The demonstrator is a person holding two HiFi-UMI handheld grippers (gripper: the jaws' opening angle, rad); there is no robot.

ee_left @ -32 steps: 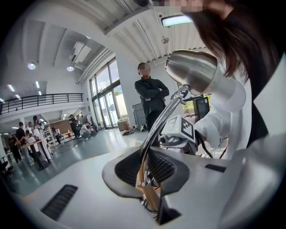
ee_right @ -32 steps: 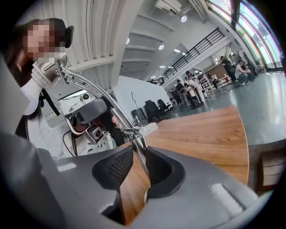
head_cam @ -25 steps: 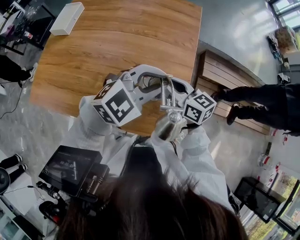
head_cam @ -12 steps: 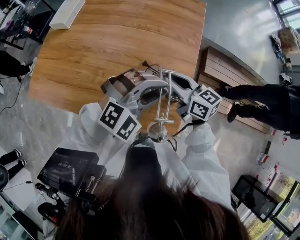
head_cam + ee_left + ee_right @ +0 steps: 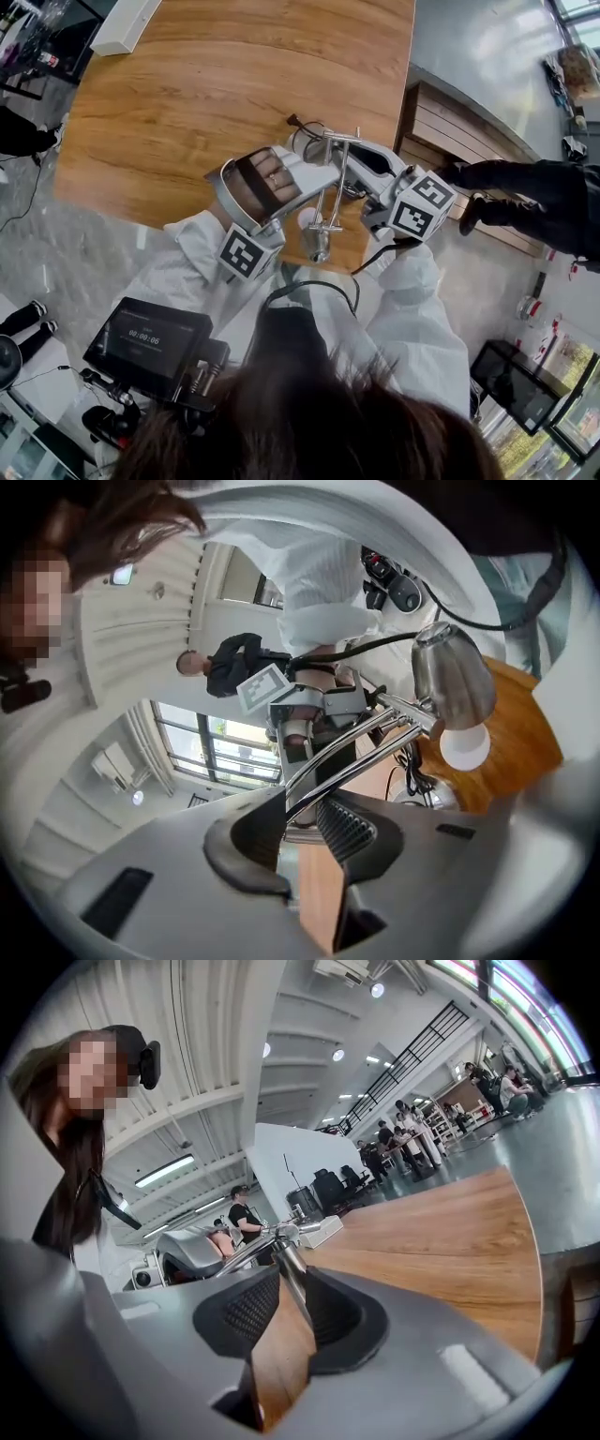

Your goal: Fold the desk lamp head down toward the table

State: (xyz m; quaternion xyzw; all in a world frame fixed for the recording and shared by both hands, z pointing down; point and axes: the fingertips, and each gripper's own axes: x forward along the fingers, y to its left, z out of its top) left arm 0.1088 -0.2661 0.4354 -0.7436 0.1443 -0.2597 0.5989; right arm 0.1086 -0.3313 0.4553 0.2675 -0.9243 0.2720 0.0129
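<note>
Chrome desk lamp (image 5: 319, 242) stands on the wooden tabletop (image 5: 234, 75), close to the edge nearest the person. The left gripper (image 5: 298, 808) has its fingers (image 5: 246, 841) opening, with the lamp's twin arm rods loose between them. The right gripper (image 5: 286, 1302) has its fingers (image 5: 246, 1312) closed on the lamp's lower rod.

**Setting.** You stand in an open-plan lab hall with a polished grey floor (image 5: 478, 47), a wooden table (image 5: 216, 84), ceiling strip lights (image 5: 165, 1172), a railed mezzanine (image 5: 412, 1049) and people (image 5: 398, 1138) at distant workstations.
</note>
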